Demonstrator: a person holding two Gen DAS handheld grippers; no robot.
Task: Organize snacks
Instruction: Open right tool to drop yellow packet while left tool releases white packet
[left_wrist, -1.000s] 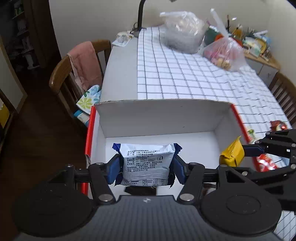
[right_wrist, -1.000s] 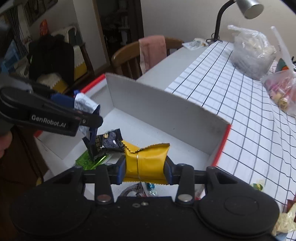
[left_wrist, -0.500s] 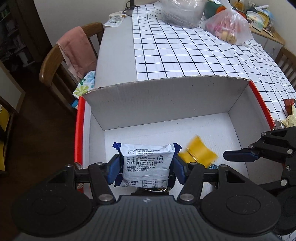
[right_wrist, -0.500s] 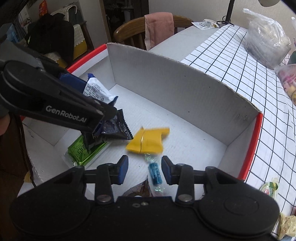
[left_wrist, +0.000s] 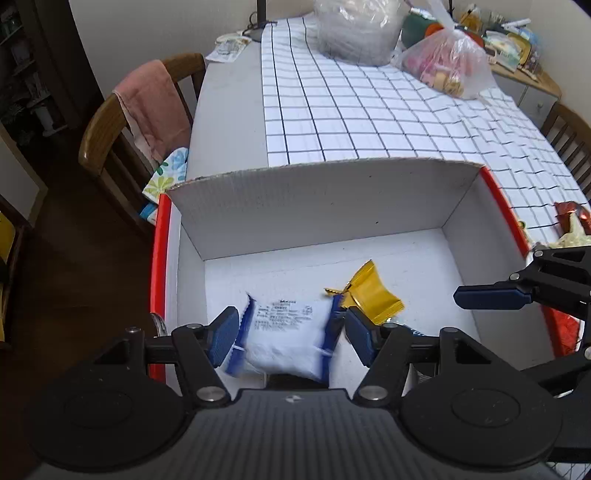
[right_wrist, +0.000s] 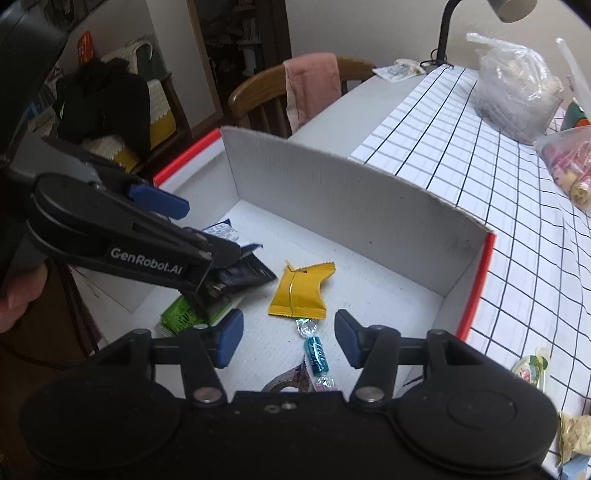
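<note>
- Snacks in soft, light wrappers: the white-blue packet (left_wrist: 286, 334) sits between the left gripper (left_wrist: 288, 334), whose jaws have just been opening; it looks blurred, probably slipping free.
- Right gripper (right_wrist: 288, 339) stands open and empty.
- Yellow packet (right_wrist: 300, 290) lies on the box (right_wrist: 369, 206) floor; grasp across its flat middle.

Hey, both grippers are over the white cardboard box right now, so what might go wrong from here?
1. The white and blue snack packet sits between the left gripper pads as its jaws have just been opening; it may land on the snacks beneath.
2. The right gripper, open and empty, hangs close beside the left; they might bump.
3. The yellow foil packet and teal wrapped candy lie loose in the white cardboard box, so a low pass could scatter them.
</note>
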